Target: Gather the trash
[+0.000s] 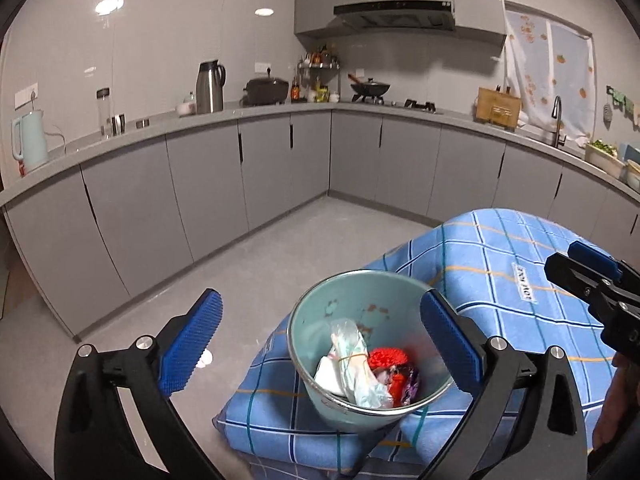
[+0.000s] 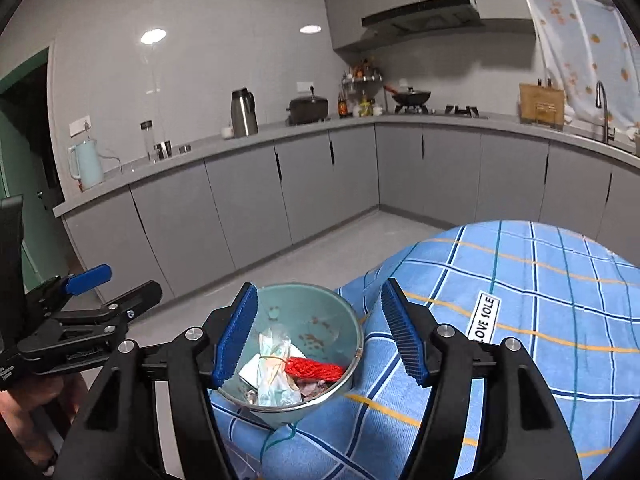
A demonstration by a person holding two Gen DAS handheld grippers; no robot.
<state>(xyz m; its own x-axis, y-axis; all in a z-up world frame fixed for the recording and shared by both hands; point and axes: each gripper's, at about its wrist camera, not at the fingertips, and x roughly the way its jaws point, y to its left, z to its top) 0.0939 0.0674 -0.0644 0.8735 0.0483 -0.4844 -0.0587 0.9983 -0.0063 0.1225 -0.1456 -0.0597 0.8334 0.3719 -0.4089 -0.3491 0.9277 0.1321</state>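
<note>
2 open, empty grippers (image 1: 320, 336) (image 2: 318, 332) over blue checked cloth (image 1: 500, 264); grey kitchen cabinets (image 1: 208, 176) behind.

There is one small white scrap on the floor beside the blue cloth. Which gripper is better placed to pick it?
Probably the left gripper: it is open, and the white scrap lies beside its left finger. The right wrist view does not show it.

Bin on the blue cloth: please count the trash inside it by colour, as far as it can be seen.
Inside the bin:
White or clear: 2 (paper, plastic bag)
Red: 1 (net)
Purple: 1 (wrapper)
Total: 4 visible; more may lie hidden.
</note>
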